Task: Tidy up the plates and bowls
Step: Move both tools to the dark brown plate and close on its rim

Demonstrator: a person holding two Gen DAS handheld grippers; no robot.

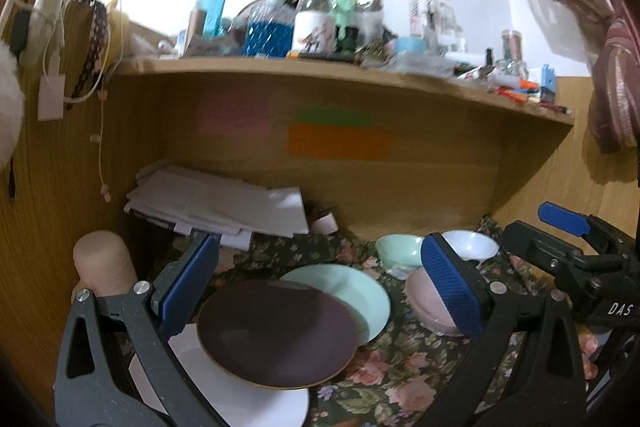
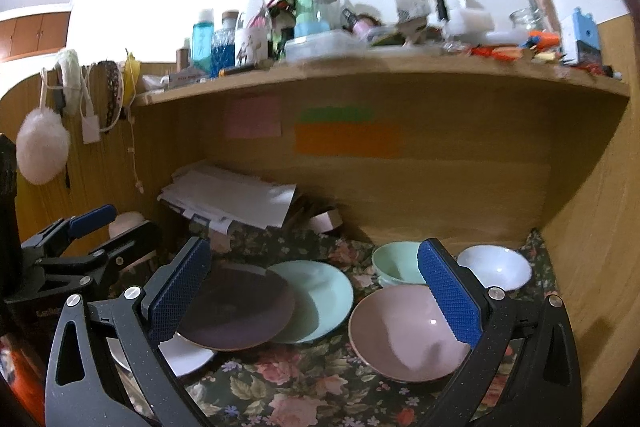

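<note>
A: Right wrist view: the right claw (image 2: pixel 316 295) is spread wide, empty, above the pink bowl (image 2: pixel 404 335) on the floral surface (image 2: pixel 320 379). Left claw (image 1: pixel 320 283)?

B: Also apart, over the dark plate (image 1: pixel 276 331) overlapping the green plate (image 1: pixel 360 291). Nothing's gripped; next, probably close on one rim.

A wooden desk (image 2: pixel 580 267) draped in a dark floral cloth (image 2: pixel 304 379) carries three overlapping plates — a white plate (image 2: pixel 188 355) at the bottom, a dark purple plate (image 2: pixel 236 307) over its edge, and a mint-green plate (image 2: pixel 324 295) partly tucked under the purple one. To their right sit three bowls: a pink bowl (image 2: pixel 400 335) nearest, a mint bowl (image 2: pixel 394 263) and a white bowl (image 2: pixel 496 265) behind it. A stack of white papers (image 2: pixel 228 195) rests at the back left. Above, the upper shelf (image 2: pixel 400 71) is crowded with bottles (image 2: pixel 218 43), jars and small clutter — details blurred.
</note>
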